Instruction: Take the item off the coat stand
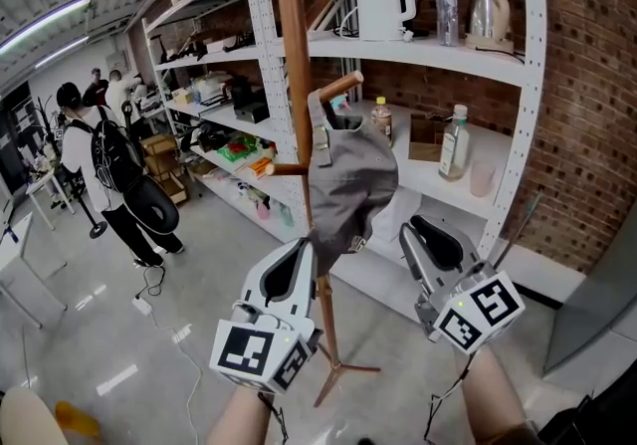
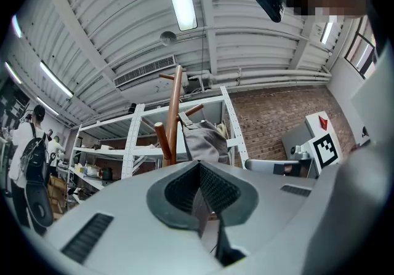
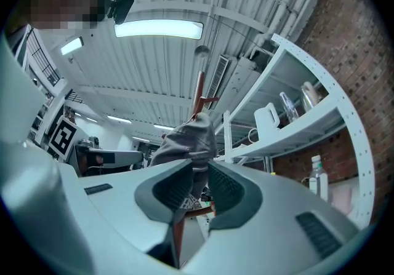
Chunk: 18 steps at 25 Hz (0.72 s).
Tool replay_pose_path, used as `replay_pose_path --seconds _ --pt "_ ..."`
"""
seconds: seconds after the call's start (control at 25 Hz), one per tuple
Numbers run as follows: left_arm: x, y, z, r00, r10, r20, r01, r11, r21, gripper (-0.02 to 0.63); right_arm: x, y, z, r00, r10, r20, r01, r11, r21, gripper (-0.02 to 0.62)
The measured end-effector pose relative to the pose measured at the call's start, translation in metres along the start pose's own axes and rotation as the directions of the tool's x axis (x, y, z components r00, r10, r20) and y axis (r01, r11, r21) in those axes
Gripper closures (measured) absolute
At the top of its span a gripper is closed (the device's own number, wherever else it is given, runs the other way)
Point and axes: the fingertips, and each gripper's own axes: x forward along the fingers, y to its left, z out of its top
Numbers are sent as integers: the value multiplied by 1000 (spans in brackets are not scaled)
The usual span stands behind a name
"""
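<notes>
Cap: a grey cap (image 1: 350, 179) is hanging from an upward-slanting peg on the coat stand (image 1: 291, 55), with its crown sagging down just beside the wooden pole.
Left gripper: the left gripper (image 2: 198, 166) is pointing up towards the cap from below. Its jaws are meeting at the tips and gripping nothing. In the head view it is sitting close against the pole, just under the cap's lower edge.
Right gripper: the right gripper (image 3: 198, 172) is also aiming upwards, to the right of the cap and a little apart from it. Its jaws are standing slightly apart, leaving a narrow gap. The cap is showing through that gap from beyond, but the pads are not pressing on anything.
Shelving: a white metal rack (image 1: 528, 85) is standing behind the coat stand against a brick wall (image 1: 597, 85). It is carrying a white kettle (image 1: 383, 0) on the upper shelf and a bottle (image 1: 455, 142) on the shelf below.
Background: a person with a black backpack (image 1: 100, 159) is standing well off to the left.
</notes>
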Motion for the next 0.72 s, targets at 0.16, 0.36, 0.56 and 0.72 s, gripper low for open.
replay_pose_path --seconds 0.16,0.36,0.56,0.72 --pt "3 1 0 1000 1 -5 -1 1000 2 600 7 1 1 1000 21 -17 -21 999 -25 463" --pt "7 2 -2 1000 2 -9 -1 1000 6 600 19 5 2 997 60 -45 -62 998 -33 343" --pt "9 5 -2 1000 6 -6 -6 1000 1 600 36 10 3 991 97 -89 -102 993 -51 285" --pt "12 6 -3 1000 4 -9 -4 1000 6 600 46 9 10 992 100 -73 -104 993 -52 285"
